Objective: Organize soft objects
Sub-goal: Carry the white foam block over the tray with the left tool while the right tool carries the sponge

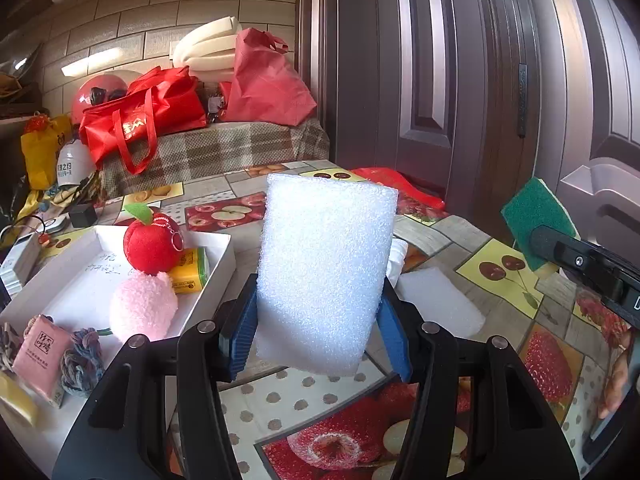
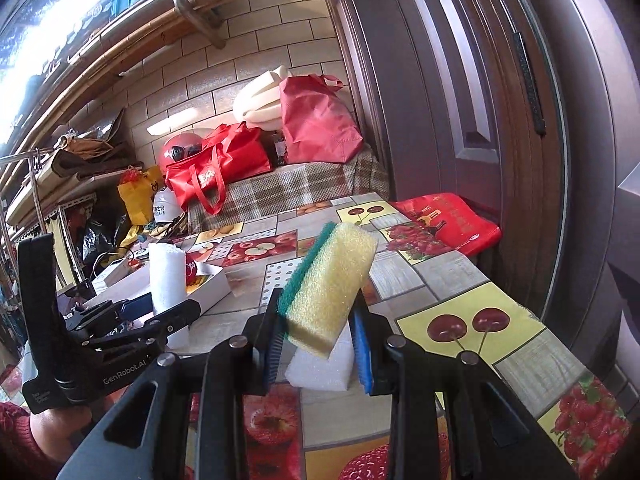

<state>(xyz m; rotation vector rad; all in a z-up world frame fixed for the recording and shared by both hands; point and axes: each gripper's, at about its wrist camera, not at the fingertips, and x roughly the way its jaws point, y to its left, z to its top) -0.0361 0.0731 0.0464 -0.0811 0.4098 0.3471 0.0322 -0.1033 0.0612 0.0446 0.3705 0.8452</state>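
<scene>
1. Left wrist view:
   - Left gripper (image 1: 318, 334) clamped on white rectangular foam block (image 1: 326, 276), held upright and clear above desk (image 1: 320, 404) with fruit-print cover.
   - Shallow white cardboard tray (image 1: 222, 264) left of gripper, already holding red plush apple (image 1: 150, 246), pink fluffy plush ball (image 1: 142, 310) and small yellow packet (image 1: 192, 272).
   - Pink sachet (image 1: 40, 354) and knotted grey-blue yarn bundle (image 1: 82, 356) lying outside tray, near its front corner.
   - Another white foam piece (image 1: 440, 304) resting on desk just behind held block.
   - Right gripper at far right edge, carrying green-faced sponge (image 1: 534, 216); jaw position hard to read from here.

2. Right wrist view:
   - Right gripper (image 2: 320, 338) closed on yellow rectangular sponge with green scouring face (image 2: 328, 288), tilted, lifted off desk (image 2: 460, 276).
   - White foam piece (image 2: 320, 372) lying on desk right below sponge.
   - Left gripper (image 2: 158, 306) to left with white foam block (image 2: 168, 280), close beside tray (image 2: 208, 284).

3. Progress, judged from both views:
   - Partly done: three soft items in tray.
   - Left: foam block and sponge both mid-air, probably headed for tray; foam piece, sachet and yarn bundle not yet sorted.
</scene>
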